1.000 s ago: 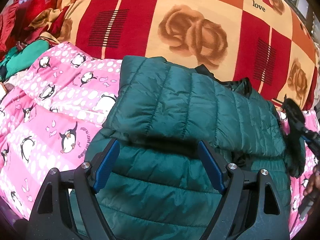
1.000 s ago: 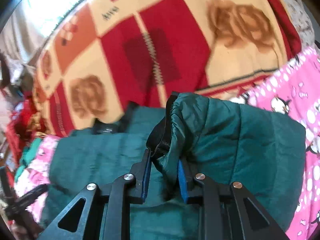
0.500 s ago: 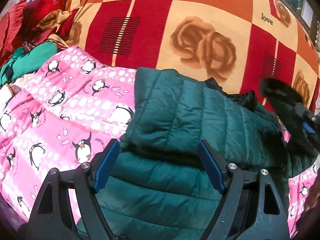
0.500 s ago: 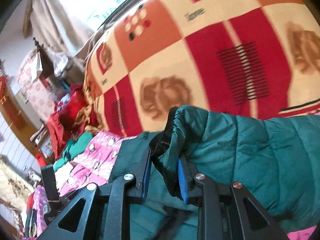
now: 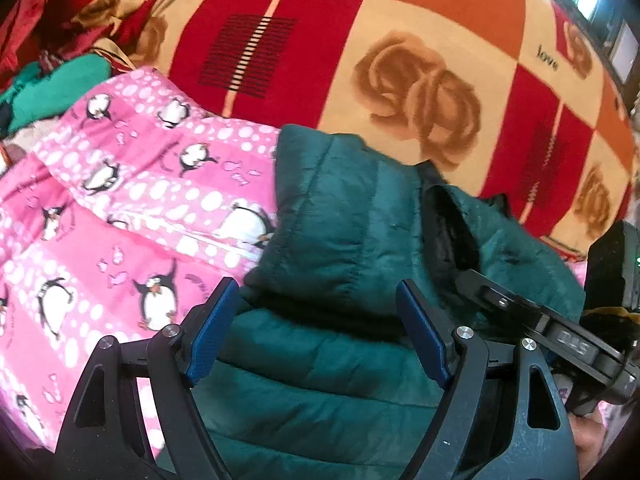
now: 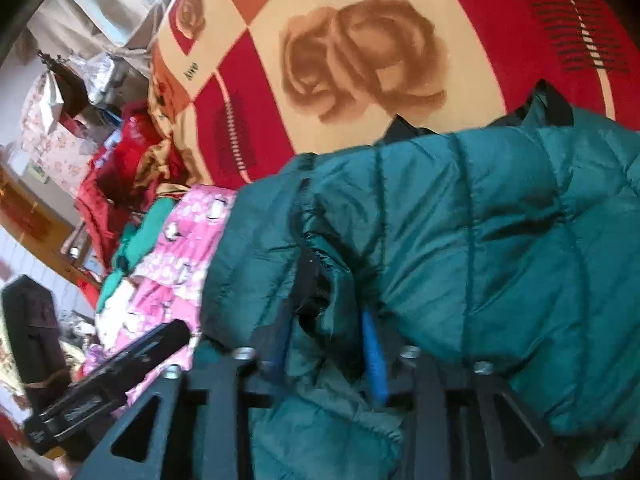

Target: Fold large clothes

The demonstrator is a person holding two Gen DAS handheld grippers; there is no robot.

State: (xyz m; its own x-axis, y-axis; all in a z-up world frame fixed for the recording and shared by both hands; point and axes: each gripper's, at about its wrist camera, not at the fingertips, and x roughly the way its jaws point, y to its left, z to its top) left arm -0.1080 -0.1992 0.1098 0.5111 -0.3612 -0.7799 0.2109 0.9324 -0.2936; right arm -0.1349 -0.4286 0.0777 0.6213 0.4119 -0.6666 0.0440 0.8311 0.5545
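A dark green quilted puffer jacket lies partly folded on a pink penguin quilt. My left gripper is open, its blue pads either side of a folded jacket layer, just above the jacket. My right gripper is shut on a bunched edge of the jacket with black lining showing, and holds it over the folded part. The right gripper also shows at the right edge of the left wrist view.
A red, orange and cream rose-pattern blanket covers the bed behind the jacket. Red and green clothes are piled at the far left. Furniture and clutter stand beyond the bed's left side.
My right gripper has carried the gripped jacket edge leftward over the jacket, toward my left gripper. The left gripper has stayed open and shifted slightly right along the jacket.
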